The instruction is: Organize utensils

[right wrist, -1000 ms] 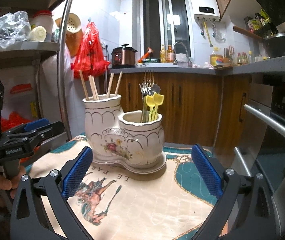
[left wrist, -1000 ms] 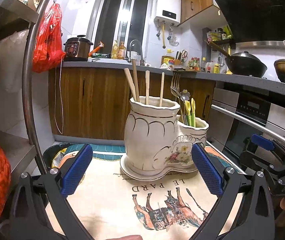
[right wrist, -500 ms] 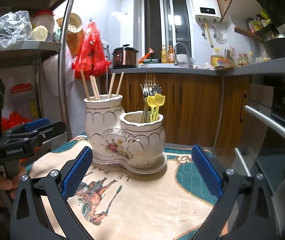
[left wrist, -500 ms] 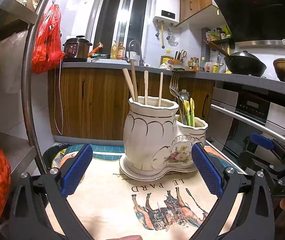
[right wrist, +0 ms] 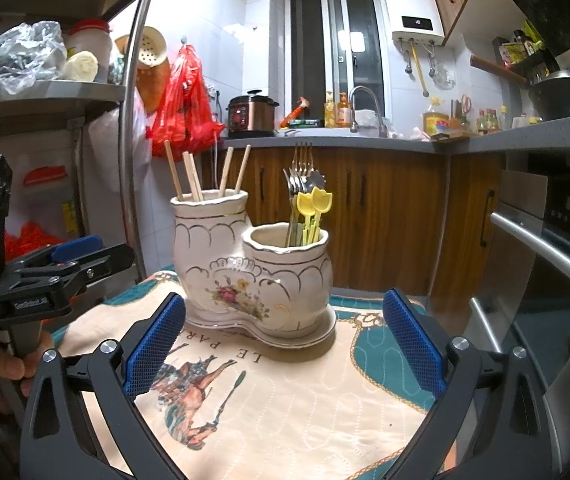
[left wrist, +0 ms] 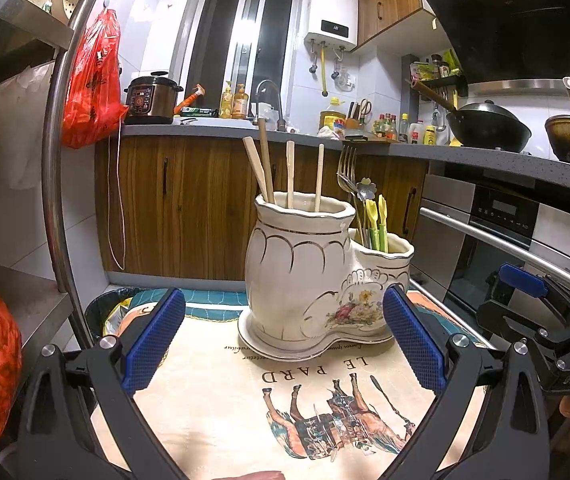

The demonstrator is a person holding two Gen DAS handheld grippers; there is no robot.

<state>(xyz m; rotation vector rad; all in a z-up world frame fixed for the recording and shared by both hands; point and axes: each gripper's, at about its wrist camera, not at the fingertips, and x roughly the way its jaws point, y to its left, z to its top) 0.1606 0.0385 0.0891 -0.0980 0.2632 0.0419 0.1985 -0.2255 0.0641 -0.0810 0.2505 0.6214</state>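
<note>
A white ceramic double-pot utensil holder (left wrist: 317, 280) (right wrist: 253, 268) with gold trim and a flower print stands on the printed cloth (left wrist: 245, 392) (right wrist: 293, 400). Its taller pot holds several wooden chopsticks (left wrist: 273, 168) (right wrist: 209, 172). Its shorter pot holds metal forks (left wrist: 347, 176) (right wrist: 303, 168), a spoon and yellow-green plastic picks (left wrist: 377, 220) (right wrist: 313, 208). My left gripper (left wrist: 283, 344) is open, its blue pads empty, just short of the holder. My right gripper (right wrist: 283, 344) is open and empty too, facing the holder from the other side.
A steel rack (left wrist: 57, 160) (right wrist: 129, 120) with red bags stands at the left. An oven with a bar handle (left wrist: 497, 240) (right wrist: 549, 252) is at the right. Wooden cabinets and a cluttered counter (left wrist: 205, 124) lie behind. A bin (left wrist: 109, 312) sits below the table edge.
Both views have crept slightly closer to the holder; it sits a little lower and larger in frame. Both grippers stay open and empty.
</note>
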